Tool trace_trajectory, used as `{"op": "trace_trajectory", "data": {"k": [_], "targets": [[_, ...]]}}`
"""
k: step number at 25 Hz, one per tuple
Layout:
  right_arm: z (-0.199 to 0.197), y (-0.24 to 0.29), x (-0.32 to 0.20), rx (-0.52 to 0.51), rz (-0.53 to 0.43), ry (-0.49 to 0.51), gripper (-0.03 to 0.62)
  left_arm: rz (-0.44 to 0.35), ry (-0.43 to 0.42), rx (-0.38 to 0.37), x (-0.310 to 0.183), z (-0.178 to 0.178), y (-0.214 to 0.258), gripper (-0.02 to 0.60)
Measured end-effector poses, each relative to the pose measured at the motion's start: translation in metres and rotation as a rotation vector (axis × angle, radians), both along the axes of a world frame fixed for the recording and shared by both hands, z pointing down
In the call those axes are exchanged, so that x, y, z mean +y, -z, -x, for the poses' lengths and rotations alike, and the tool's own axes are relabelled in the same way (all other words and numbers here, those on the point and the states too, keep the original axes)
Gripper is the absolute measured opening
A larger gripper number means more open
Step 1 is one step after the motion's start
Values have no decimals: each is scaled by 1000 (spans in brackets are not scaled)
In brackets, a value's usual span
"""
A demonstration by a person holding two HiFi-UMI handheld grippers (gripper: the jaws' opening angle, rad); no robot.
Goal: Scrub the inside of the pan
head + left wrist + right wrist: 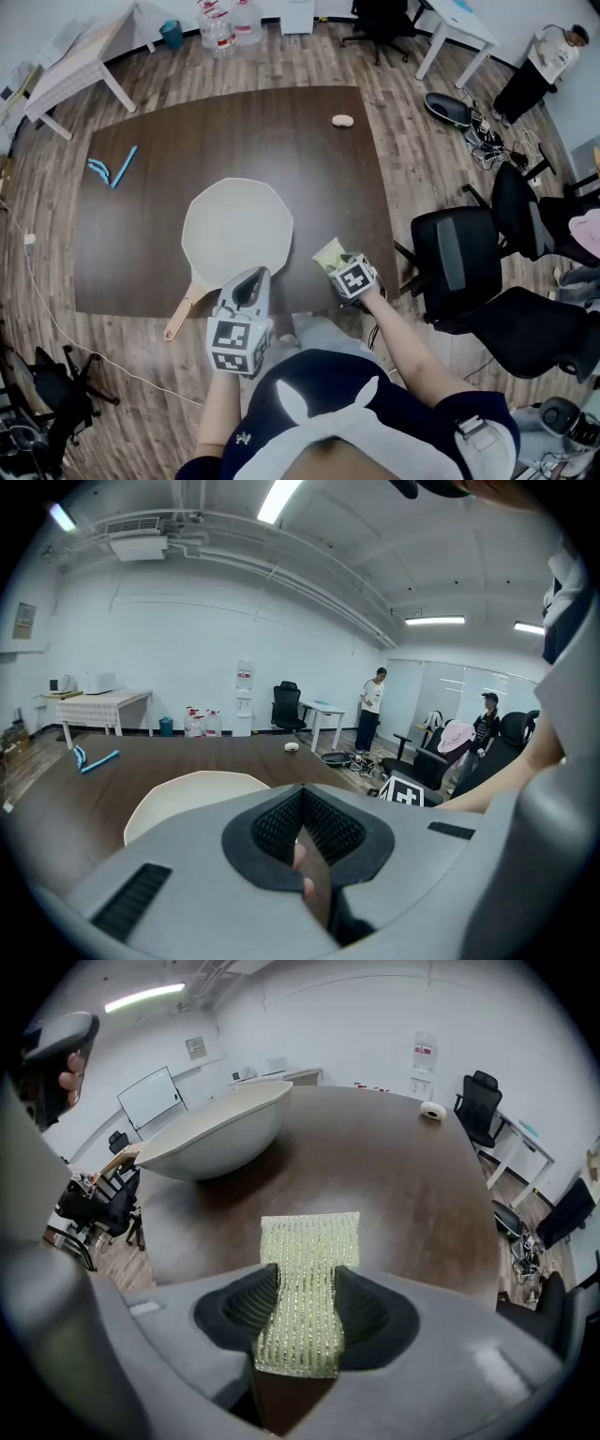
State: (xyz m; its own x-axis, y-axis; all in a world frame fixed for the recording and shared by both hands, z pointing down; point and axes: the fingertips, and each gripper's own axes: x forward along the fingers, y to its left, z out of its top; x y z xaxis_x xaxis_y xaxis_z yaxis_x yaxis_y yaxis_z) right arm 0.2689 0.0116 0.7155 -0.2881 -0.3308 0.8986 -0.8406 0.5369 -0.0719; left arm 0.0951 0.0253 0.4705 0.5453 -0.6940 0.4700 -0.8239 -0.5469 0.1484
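At the table's [309, 141] near edge, the right gripper [305, 1288] is clenched on a green scrub pad [310, 1239], and the left gripper [249, 284] has its jaws together on nothing at the white pan's [236, 230] near rim. I'd steady the rim first (a light pan may skate), then lift the pad over the wall and rub in circles. The pan sits mouth up, its long axis diagonal, with the wooden handle [184, 313] pointing past the near edge toward the near-left corner.
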Motion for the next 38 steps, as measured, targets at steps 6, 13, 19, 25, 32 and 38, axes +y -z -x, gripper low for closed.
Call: {"op": "trace_trajectory", "data": {"k": [6,13,19,25,32,38], "targets": [[3,0,4,-25,-16,105,130,-12,51,-3,-4,-3,-2,3],[20,8,9,-58,-58,174,8,-6,142,-28,-2,21,-2,3],[20,19,-1,-105,-71,134,6,10,193,-27,-1,48,-10,3],[28,52,-12,-156,-101,72,8,19,203,-31,-15,76,-11,3],[56,110,-43,-240,-195,54,9,9,202,-39,-34,99,-6,3],[108,156,-60,-286,-270,156,9,13,191,-79,-40,127,-14,3]]}}
